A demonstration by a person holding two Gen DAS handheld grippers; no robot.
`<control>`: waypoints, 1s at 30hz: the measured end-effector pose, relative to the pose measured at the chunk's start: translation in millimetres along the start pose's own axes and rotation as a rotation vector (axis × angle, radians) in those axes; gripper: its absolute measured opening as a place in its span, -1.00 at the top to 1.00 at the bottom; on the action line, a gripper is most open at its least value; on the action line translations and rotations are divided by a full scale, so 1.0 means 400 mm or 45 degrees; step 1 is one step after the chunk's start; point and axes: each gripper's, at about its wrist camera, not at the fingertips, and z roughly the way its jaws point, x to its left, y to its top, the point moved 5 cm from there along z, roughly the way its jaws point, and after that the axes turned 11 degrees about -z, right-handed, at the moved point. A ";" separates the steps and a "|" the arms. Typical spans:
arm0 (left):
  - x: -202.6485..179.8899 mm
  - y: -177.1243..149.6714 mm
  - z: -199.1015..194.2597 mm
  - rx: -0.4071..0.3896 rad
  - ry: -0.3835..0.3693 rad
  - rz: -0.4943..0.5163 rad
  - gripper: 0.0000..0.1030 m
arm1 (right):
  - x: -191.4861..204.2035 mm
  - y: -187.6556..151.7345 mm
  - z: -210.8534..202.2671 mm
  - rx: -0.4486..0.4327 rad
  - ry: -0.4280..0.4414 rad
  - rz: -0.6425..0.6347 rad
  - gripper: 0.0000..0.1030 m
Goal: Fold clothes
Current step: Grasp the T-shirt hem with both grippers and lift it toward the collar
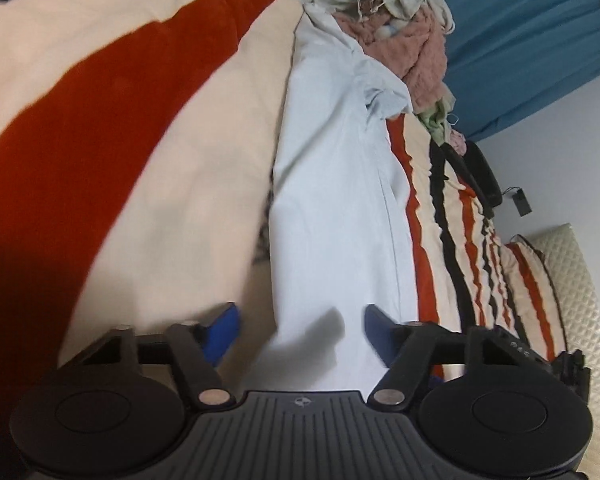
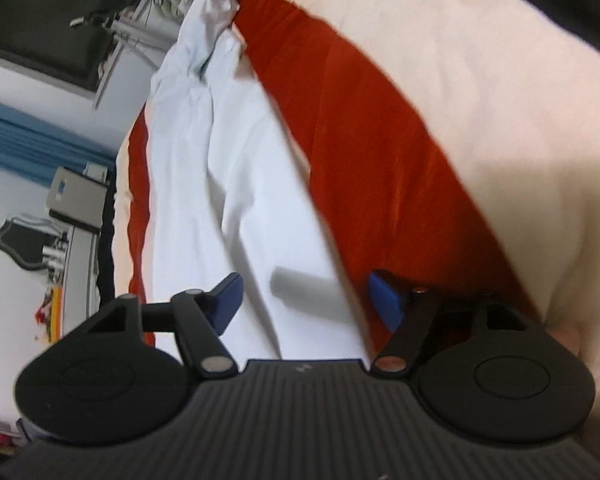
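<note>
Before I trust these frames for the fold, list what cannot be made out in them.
- Pale blue garment: near end hidden behind the left gripper body, left view; likewise behind the right gripper, right view.
- Garment type: unclear, motion blur.
- Laundry pile: individual items tangled, indistinguishable.
- Striped bedspread: cut off by frame edges.

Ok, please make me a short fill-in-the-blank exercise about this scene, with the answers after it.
1. The pale blue garment lies on a bedspread with cream and ____ stripes.
2. Both the left gripper and the right gripper have jaws that are ____.
3. The curtain behind the clothes pile is ____.

Answers: red; open; blue
</note>
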 end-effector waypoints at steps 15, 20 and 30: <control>0.050 -0.050 -0.036 -0.011 -0.111 -0.209 0.95 | 0.029 -0.119 -0.048 0.023 -0.010 0.085 0.67; 0.046 -0.042 -0.062 -0.041 -0.191 -0.228 0.96 | 0.063 -0.135 -0.067 0.013 0.026 0.013 0.87; -0.040 0.001 -0.192 -0.116 -0.349 -0.247 0.97 | 0.134 -0.048 -0.237 -0.225 0.170 -0.057 0.90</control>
